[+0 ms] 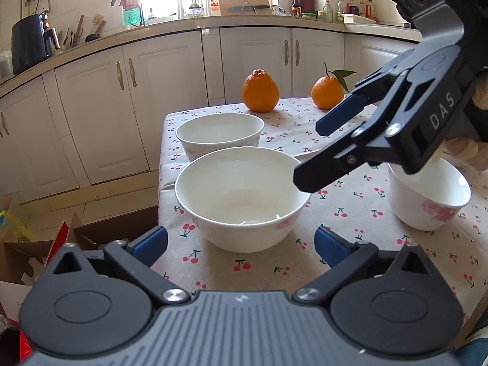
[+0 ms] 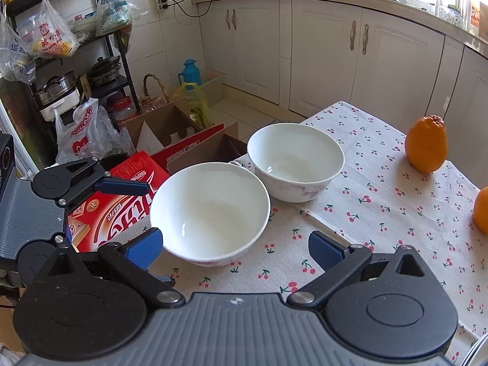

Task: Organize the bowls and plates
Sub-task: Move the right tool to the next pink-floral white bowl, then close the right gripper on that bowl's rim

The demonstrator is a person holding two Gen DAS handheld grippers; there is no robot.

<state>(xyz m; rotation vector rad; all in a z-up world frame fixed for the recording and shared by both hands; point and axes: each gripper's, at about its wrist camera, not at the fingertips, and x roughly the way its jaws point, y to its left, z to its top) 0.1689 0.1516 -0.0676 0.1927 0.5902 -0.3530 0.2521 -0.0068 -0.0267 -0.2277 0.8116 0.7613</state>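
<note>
Only the left wrist view shows a third bowl (image 1: 428, 196) far right; both the left gripper (image 1: 241, 245) and right gripper (image 2: 235, 248) gape wide, empty.

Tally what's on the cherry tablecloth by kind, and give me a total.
Bowls: 3, a near one, a far one and a small one
Oranges: 2, one plain and one with a leaf
Total: 5
</note>
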